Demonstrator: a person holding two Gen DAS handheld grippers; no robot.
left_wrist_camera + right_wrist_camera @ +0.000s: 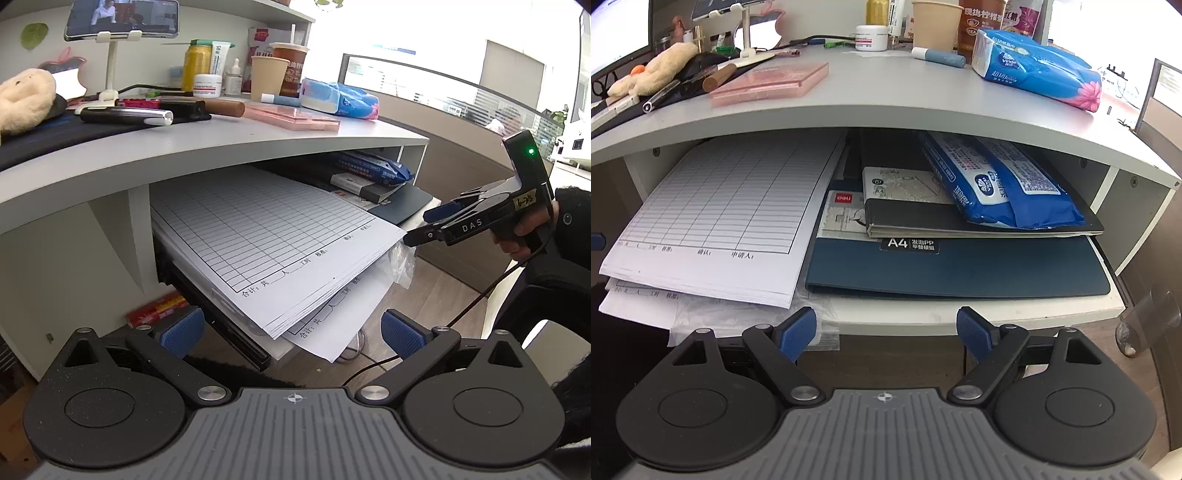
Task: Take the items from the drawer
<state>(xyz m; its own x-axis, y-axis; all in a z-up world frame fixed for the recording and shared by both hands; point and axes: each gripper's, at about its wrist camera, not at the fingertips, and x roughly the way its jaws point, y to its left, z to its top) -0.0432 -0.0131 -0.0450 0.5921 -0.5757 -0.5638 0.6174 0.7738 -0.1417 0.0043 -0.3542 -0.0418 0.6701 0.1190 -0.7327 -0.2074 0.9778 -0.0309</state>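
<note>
The pull-out drawer (960, 314) under the desk stands open. On its left lies a stack of printed table forms (716, 218), also in the left wrist view (269, 236). On its right lie a dark blue A4 folder (960, 269), a black notebook (960, 221) and two blue wipe packs (997, 181). My right gripper (885, 334) is open and empty just in front of the drawer edge; it also shows in the left wrist view (417, 232), at the paper stack's right corner. My left gripper (291, 332) is open and empty, low in front of the stack's overhanging corner.
The desktop (905, 92) above holds a pink box (768, 83), a blue tissue pack (1038, 70), paper cups, jars, pens and a phone on a stand (122, 18). A clear plastic bag (750, 321) hangs over the drawer front. A cable (476, 299) trails from the right gripper.
</note>
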